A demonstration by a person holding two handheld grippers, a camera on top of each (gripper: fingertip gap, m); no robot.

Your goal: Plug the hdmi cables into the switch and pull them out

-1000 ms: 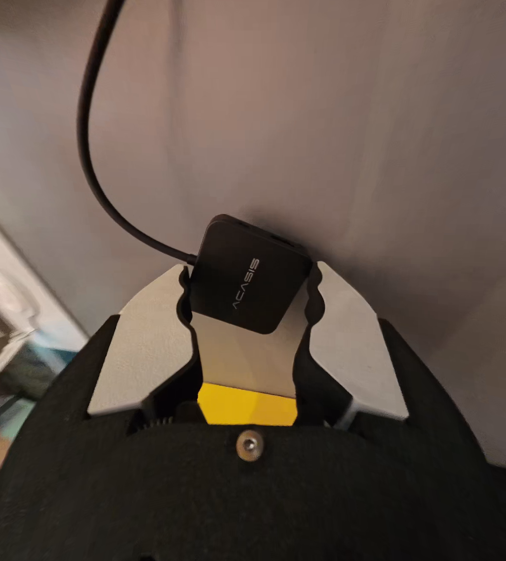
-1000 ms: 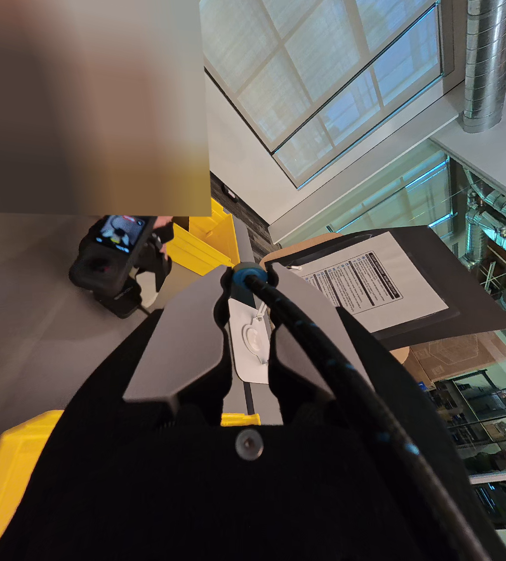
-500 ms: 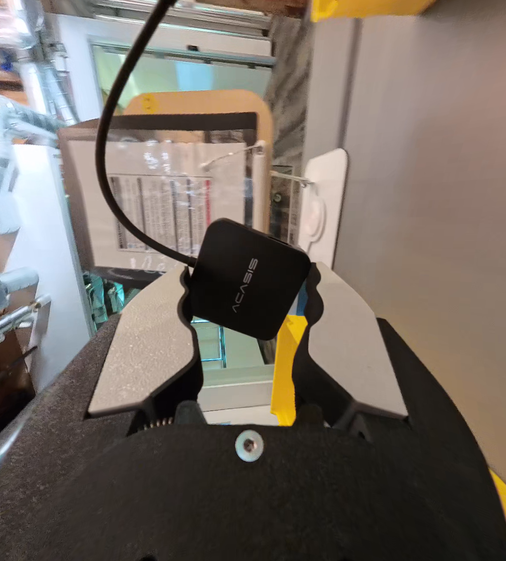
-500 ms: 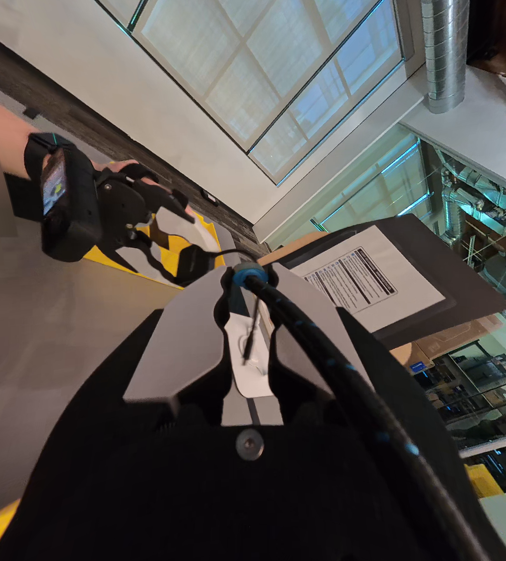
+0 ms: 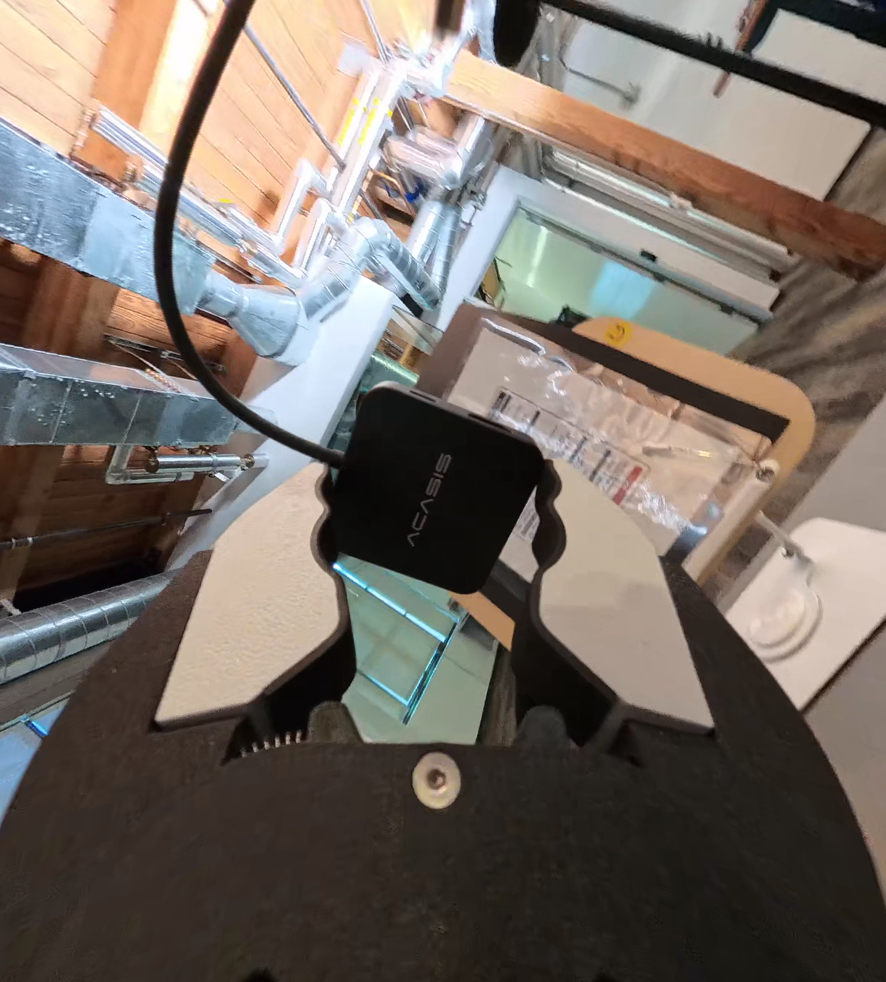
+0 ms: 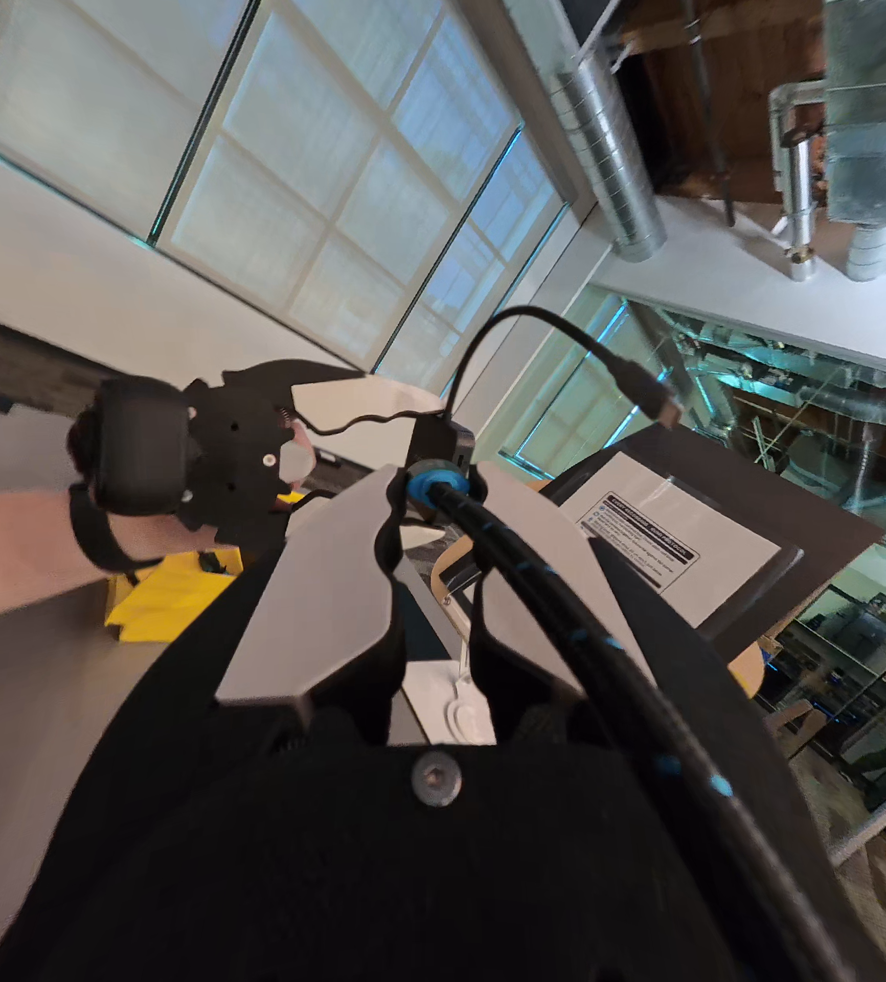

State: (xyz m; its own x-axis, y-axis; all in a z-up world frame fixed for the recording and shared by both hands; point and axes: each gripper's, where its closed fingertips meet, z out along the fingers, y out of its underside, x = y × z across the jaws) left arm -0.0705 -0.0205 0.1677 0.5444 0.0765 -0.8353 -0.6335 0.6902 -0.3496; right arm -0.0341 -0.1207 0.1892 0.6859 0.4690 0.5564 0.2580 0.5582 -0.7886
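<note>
My left gripper (image 5: 432, 497) is shut on a flat black HDMI switch (image 5: 432, 489), held up in the air. The switch's thin black pigtail cable (image 5: 175, 202) loops up and away; in the right wrist view it (image 6: 509, 319) ends in a free plug (image 6: 653, 396). My right gripper (image 6: 435, 491) is shut on the blue-collared plug end of a braided black HDMI cable (image 6: 563, 611). The plug points at the switch (image 6: 440, 438), close to its ports; I cannot tell whether they touch. The left gripper (image 6: 355, 398) shows there, held by a hand.
A grey table (image 6: 31, 717) lies below with yellow bins (image 6: 164, 590) on it. A black-framed sign with a white sheet (image 6: 669, 542) and a white pad (image 5: 828, 600) stand behind. Windows, metal ducts and wooden beams fill the background. The tips of one gripper are about 11 cm away from the tips of the other.
Both grippers have lifted and tilted upward. The left gripper with the switch has come close in front of the right gripper's plug. Both grips are unchanged.
</note>
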